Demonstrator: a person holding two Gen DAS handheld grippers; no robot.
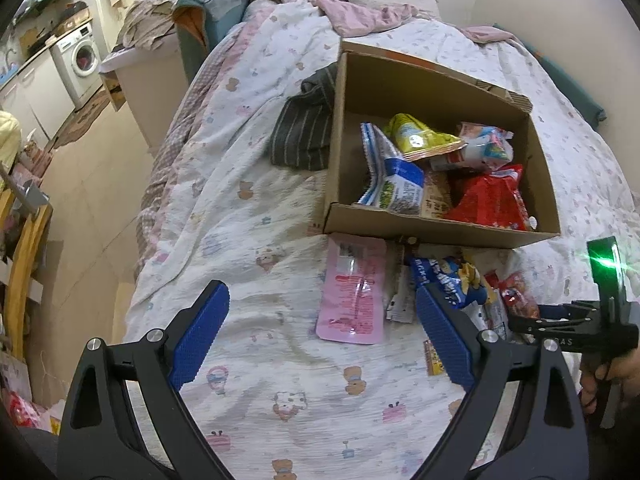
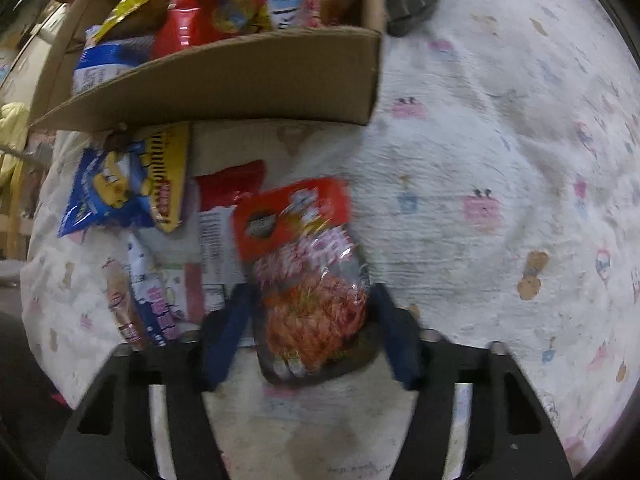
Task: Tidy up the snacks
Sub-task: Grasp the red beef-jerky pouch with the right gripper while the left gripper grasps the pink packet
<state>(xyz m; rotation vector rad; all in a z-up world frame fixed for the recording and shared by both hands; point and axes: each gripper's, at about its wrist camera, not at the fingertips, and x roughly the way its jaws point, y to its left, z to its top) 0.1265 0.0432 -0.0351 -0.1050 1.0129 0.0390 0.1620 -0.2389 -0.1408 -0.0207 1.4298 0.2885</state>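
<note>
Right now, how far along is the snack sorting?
Partly done. The cardboard box already holds several packs, including a red bag. In hand: the right gripper straddles an orange-red pack; grip unclear. The left gripper is open and empty. Left: the pink pouch, the blue bag and other packs nearby.

Left wrist view looks from higher up past its fingers toward the cardboard box (image 1: 440,216); right wrist view sits close, box beyond its fingertips.
</note>
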